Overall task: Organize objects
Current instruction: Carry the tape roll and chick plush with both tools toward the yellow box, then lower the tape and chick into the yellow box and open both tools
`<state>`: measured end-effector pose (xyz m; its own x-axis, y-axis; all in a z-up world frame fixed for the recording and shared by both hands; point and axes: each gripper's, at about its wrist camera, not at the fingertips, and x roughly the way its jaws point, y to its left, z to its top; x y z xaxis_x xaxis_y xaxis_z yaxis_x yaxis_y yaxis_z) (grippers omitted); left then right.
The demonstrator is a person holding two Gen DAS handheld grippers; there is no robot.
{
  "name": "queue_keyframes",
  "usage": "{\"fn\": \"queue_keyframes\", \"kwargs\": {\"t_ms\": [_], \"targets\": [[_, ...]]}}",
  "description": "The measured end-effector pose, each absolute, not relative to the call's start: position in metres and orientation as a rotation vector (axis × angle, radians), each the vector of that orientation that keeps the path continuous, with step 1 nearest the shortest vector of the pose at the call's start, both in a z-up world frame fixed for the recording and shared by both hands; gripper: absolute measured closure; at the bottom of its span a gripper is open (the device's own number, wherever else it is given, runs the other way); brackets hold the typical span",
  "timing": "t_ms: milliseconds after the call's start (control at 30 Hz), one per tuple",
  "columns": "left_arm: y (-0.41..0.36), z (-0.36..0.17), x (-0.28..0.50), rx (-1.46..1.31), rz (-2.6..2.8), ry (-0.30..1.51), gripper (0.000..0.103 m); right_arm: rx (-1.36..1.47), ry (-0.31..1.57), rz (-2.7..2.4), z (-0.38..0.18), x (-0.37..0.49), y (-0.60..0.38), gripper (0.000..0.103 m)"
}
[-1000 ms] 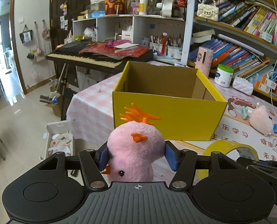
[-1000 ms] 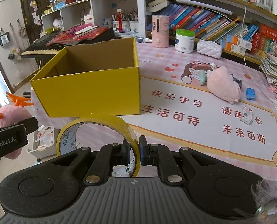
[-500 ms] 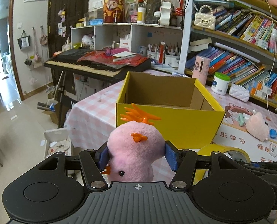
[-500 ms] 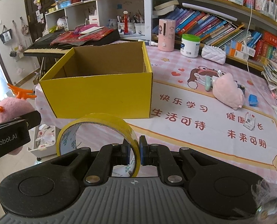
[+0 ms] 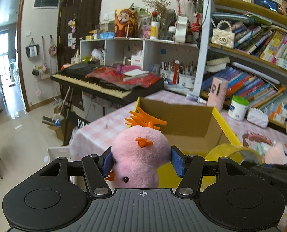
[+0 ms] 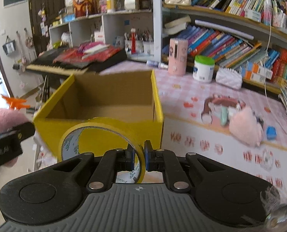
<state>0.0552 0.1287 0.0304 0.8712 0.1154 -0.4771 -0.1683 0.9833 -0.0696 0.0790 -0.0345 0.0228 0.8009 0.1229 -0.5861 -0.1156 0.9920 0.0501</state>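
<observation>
Ahead of our tongs we see the bench under a pink checked cloth and a printed mat. On it, straight ahead, stands an open yellow box. Right of it lie a pink plush and a small blue block. Farther back stand a pink carton, a green-lidded tub and a white quilted pouch.

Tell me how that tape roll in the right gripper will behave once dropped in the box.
The tape roll looks rigid, pinched by its band in the right gripper. Being round, it may roll or wobble across the yellow box floor. Probably light; unlikely to break.
</observation>
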Motion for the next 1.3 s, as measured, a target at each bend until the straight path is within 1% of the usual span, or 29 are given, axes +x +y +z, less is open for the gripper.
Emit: {"fn": "queue_keyframes", "kwargs": {"t_ms": [167, 467, 600, 700, 867, 933, 1100, 1300], "targets": [[0.123, 0.037, 0.081, -0.102, 0.167, 0.468, 0.044, 0.026, 0.570, 0.131, 0.036, 0.118, -0.039, 0.094], [0.113, 0.043, 0.131, -0.091, 0.210, 0.464, 0.044, 0.009, 0.563, 0.216, 0.036, 0.179, -0.030, 0.094], [0.111, 0.036, 0.149, -0.099, 0.234, 0.488, 0.044, -0.008, 0.551, 0.246, 0.035, 0.204, -0.027, 0.094], [0.110, 0.027, 0.164, -0.106, 0.247, 0.534, 0.044, -0.072, 0.589, 0.278, 0.021, 0.222, -0.020, 0.094], [0.102, 0.010, 0.181, -0.070, 0.257, 0.584, 0.044, -0.187, 0.728, 0.352, -0.014, 0.249, -0.011, 0.093], [0.100, 0.001, 0.188, -0.061, 0.261, 0.607, 0.044, -0.278, 0.700, 0.367, -0.020, 0.250, -0.005, 0.093], [0.096, -0.019, 0.203, -0.078, 0.263, 0.673, 0.044, -0.349, 0.721, 0.376, -0.021, 0.261, -0.007, 0.093], [0.083, -0.023, 0.215, -0.035, 0.247, 0.663, 0.043, -0.363, 0.721, 0.330, -0.023, 0.271, -0.017, 0.094]]}}
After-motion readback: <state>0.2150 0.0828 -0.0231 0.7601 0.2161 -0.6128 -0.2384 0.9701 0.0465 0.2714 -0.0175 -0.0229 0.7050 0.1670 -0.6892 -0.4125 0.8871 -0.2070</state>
